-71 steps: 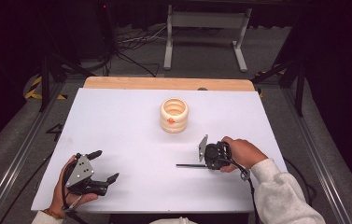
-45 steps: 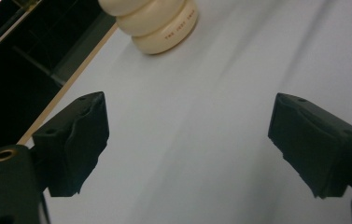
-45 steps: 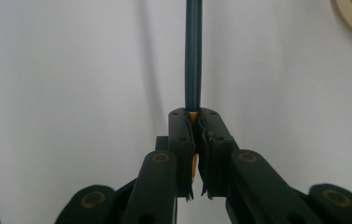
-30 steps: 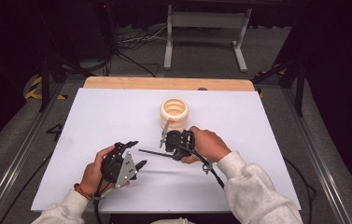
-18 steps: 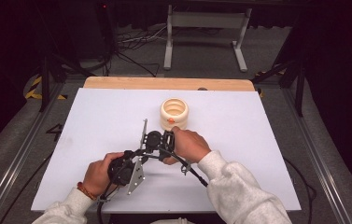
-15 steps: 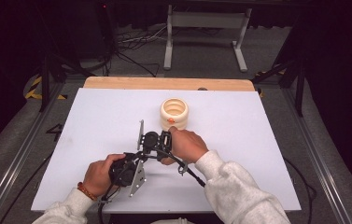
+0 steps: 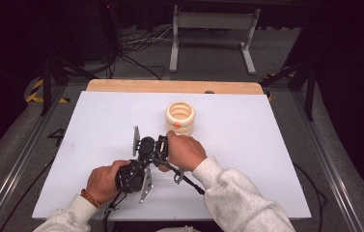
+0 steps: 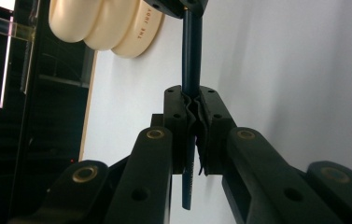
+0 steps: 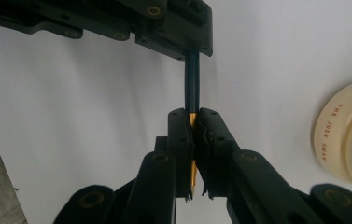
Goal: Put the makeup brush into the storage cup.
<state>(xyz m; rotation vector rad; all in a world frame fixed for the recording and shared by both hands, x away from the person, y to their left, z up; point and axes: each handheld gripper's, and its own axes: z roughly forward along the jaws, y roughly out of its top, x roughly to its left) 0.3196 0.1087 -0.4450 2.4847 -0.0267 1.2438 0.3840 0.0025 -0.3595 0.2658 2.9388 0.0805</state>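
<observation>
Bright, even light on the white table (image 7: pixel 266 159); dark surroundings, soft close-up blur.

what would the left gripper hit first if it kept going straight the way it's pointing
Most likely the right gripper, which clamps the far end of the same dark pencil that the left gripper holds. The cream ribbed cup lies off to the side.

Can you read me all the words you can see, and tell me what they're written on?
"THE JUDY SWAN" on the base edge of the cream ribbed holder, right gripper view; last word is my best reading.
"THE JUDY" on that holder, left gripper view; the rest is cut off.
No readable print on the dark pencil.
</observation>
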